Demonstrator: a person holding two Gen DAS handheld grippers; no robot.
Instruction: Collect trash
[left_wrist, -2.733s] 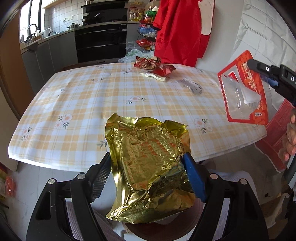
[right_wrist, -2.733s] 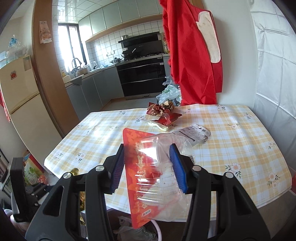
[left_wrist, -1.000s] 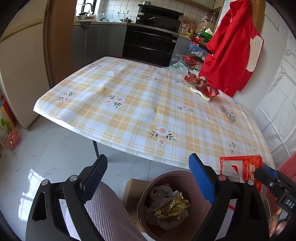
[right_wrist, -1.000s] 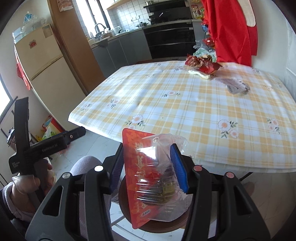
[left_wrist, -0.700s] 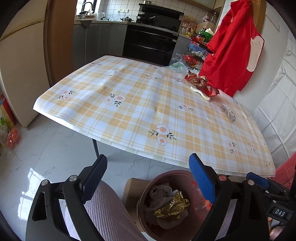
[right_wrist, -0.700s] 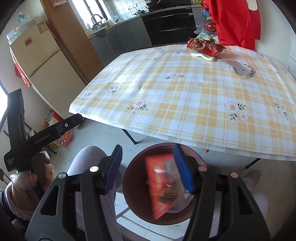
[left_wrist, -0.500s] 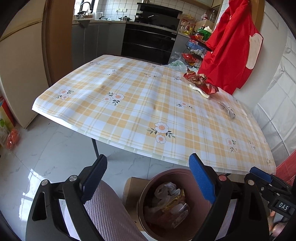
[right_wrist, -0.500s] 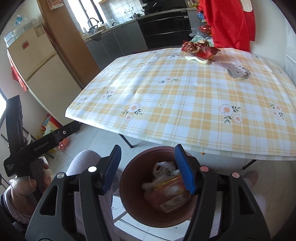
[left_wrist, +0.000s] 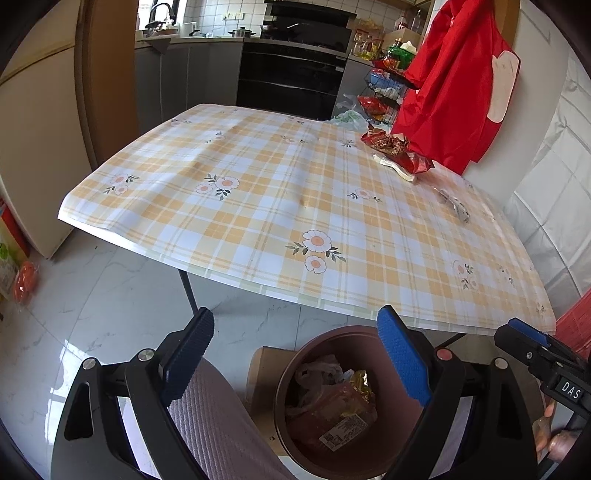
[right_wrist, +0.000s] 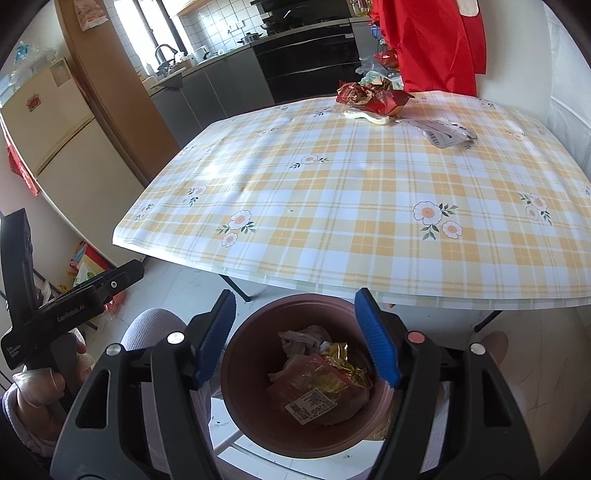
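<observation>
Right under us, the round brown bin (right_wrist: 236, 373) holds the trash: a crinkly gold foil wrapper (right_wrist: 338, 363) and a red see-through packet (right_wrist: 314, 391) with a white printed label, too small to read. Our right gripper (right_wrist: 295, 336) hangs over it, ribbed blue pads still spreading, nothing between them. The left gripper (left_wrist: 295, 354) is spread wide and empty too. Just beyond, the glossy orange plaid tablecloth (right_wrist: 369, 206) with daisies. At its far end sit crumpled red wrappers (right_wrist: 373, 98) and a clear wrapper (right_wrist: 443, 133). "GenRobot.AI" reads on the left tool.
</observation>
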